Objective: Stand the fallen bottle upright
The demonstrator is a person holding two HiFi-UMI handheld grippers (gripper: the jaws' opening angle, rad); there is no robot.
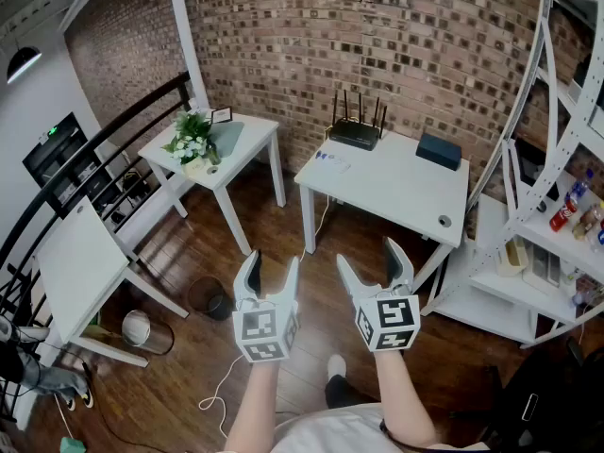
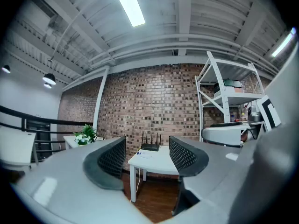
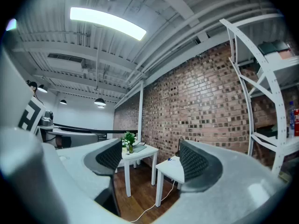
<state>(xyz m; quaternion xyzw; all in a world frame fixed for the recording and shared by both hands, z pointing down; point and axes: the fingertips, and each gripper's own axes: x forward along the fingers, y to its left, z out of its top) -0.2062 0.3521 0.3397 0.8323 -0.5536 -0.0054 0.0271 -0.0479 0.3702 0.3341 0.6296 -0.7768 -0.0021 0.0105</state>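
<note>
My left gripper (image 1: 272, 264) and right gripper (image 1: 370, 256) are held out side by side, level, above the wooden floor. Both are open with nothing between the jaws. The left gripper view shows the left gripper (image 2: 147, 155) facing a white table (image 2: 156, 162) with a black router (image 2: 150, 147). In the right gripper view the right gripper (image 3: 152, 160) frames two white tables. Several bottles (image 1: 571, 206) stand on the white shelf rack (image 1: 514, 295) at the right. A red one (image 1: 564, 215) looks tilted, too small to tell more.
The white table (image 1: 396, 192) ahead carries the router (image 1: 356, 132) and a dark box (image 1: 439, 149). To the left a smaller table (image 1: 247, 149) holds a potted plant (image 1: 192, 142). Two bins (image 1: 208, 297) and a cable (image 1: 219, 385) lie on the floor beside a white desk (image 1: 80, 262).
</note>
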